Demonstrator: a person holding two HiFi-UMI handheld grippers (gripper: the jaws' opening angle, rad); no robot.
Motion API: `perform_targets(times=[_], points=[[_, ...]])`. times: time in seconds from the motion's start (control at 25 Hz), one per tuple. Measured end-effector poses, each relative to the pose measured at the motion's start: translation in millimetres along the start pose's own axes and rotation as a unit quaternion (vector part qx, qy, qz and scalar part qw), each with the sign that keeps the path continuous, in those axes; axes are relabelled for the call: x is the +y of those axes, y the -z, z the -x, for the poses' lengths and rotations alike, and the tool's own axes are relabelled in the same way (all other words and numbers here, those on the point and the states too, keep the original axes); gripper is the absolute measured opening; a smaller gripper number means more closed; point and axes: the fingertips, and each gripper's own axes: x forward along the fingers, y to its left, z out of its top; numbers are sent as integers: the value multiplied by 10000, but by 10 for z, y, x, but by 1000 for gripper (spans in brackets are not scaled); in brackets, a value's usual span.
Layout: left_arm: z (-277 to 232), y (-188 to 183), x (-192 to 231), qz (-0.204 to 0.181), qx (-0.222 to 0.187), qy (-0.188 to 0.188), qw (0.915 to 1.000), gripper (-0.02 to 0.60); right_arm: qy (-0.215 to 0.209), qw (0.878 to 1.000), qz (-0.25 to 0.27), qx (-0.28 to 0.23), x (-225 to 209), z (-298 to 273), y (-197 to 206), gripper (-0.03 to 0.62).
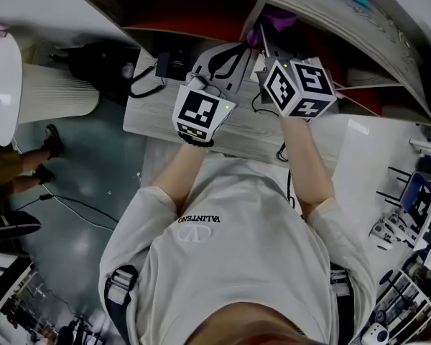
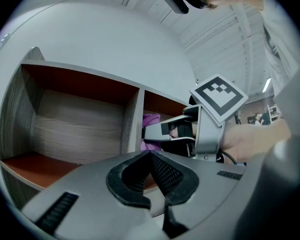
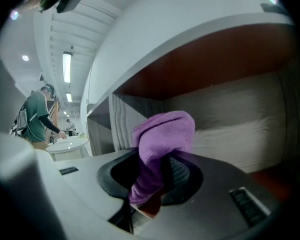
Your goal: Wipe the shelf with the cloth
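A purple cloth (image 3: pixel 162 141) is pinched in my right gripper (image 3: pixel 157 181), which is shut on it; the cloth bunches up above the jaws. It hangs in front of a shelf compartment with a pale wood back panel (image 3: pixel 240 129) and red-brown underside. In the head view the right gripper (image 1: pixel 267 38) reaches into the shelf (image 1: pixel 201 20) with the cloth (image 1: pixel 276 20) at its tip. My left gripper (image 2: pixel 150 156) is shut on nothing and held just left of the right gripper (image 2: pixel 190 129), facing the divider (image 2: pixel 132 119). In the head view the left gripper (image 1: pixel 226 60) sits below the shelf opening.
A pale wood surface (image 1: pixel 251 131) runs under both grippers, with black cables (image 1: pixel 147 77) on its left end. A round white table (image 1: pixel 0 85) and a person's feet lie at the left. Racks with equipment (image 1: pixel 413 207) stand at the right. A person (image 3: pixel 37 114) stands far off.
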Motion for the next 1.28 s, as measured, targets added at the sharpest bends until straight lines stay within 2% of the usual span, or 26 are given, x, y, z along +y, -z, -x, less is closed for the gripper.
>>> perform_targets(times=[0.44, 1.28], points=[[11, 132, 35, 35, 175, -62, 9998, -3, 82, 9995, -21, 309, -44, -43, 274, 100], [23, 215, 54, 84, 249, -58, 9996, -3, 170, 9973, 32, 708, -89, -103, 670, 100]])
